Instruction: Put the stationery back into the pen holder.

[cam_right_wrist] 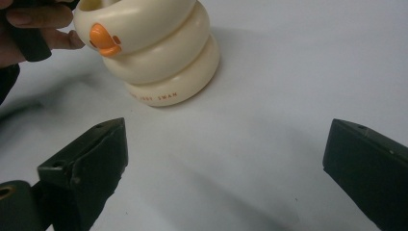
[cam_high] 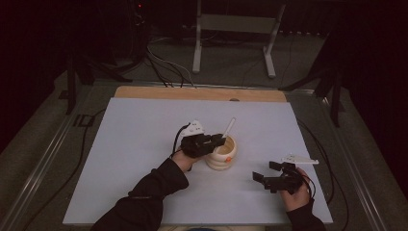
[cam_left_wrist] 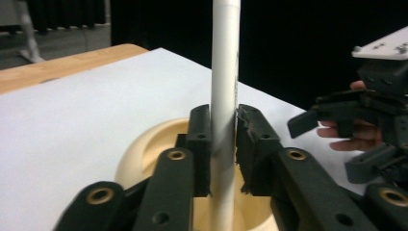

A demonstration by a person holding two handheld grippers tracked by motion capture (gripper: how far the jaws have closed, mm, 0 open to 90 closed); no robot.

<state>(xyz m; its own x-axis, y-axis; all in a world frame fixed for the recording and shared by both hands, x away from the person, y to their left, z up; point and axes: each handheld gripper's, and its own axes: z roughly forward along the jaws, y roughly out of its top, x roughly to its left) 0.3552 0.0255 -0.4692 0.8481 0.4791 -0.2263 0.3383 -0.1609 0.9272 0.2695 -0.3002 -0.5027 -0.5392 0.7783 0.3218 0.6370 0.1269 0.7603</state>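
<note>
A cream pot (cam_high: 222, 160) shaped like stacked rings, with an orange beak (cam_right_wrist: 105, 42) on its side, stands mid-table on the white mat (cam_high: 144, 144). A white tube (cam_high: 231, 126) rises tilted out of it. My left gripper (cam_high: 222, 139) reaches over the pot's rim (cam_left_wrist: 144, 144) from the left. In the left gripper view its pads (cam_left_wrist: 202, 144) sit against both sides of the tube (cam_left_wrist: 225, 57). My right gripper (cam_high: 265, 171) rests low at the right, apart from the pot (cam_right_wrist: 159, 53). Its jaws stand wide with nothing between them (cam_right_wrist: 221, 139).
A wooden board edge (cam_high: 199, 92) runs along the mat's far side. Behind it stand a metal frame (cam_high: 231, 29) and loose cables (cam_high: 168, 72) on the floor. A cable (cam_high: 320, 149) trails off the mat's right edge. The other gripper (cam_left_wrist: 346, 130) shows at the right of the left gripper view.
</note>
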